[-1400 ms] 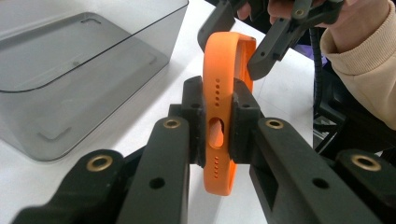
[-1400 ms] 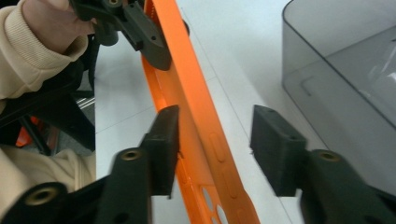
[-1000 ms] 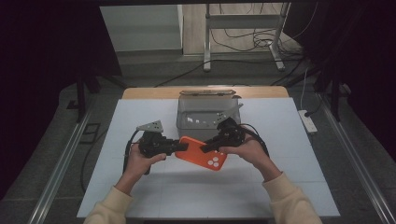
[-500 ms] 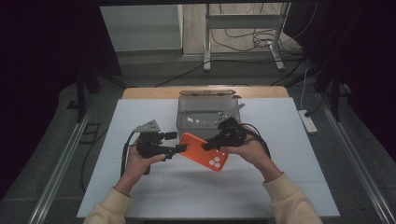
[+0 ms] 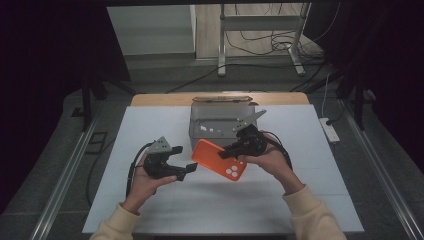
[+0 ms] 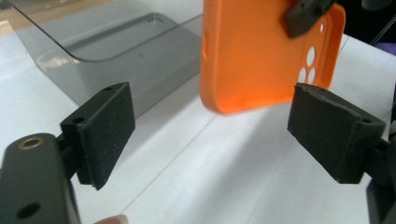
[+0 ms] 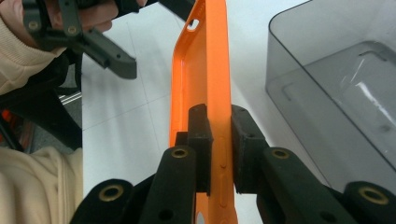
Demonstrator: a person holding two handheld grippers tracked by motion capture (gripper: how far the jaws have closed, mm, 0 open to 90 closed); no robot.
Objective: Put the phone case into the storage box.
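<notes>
Matt orange plastic phone case (image 6: 261, 51), glossy smoky translucent plastic bin (image 7: 345, 84), rough black jaws

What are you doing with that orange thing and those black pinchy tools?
A person sits at a white table with a two-jaw gripper in each hand. The right gripper is pinching the edge of an orange phone case, holding it up off the table just in front of a clear grey plastic box. The left gripper is open, its jaws wide apart, right beside the case's end without touching it.
</notes>
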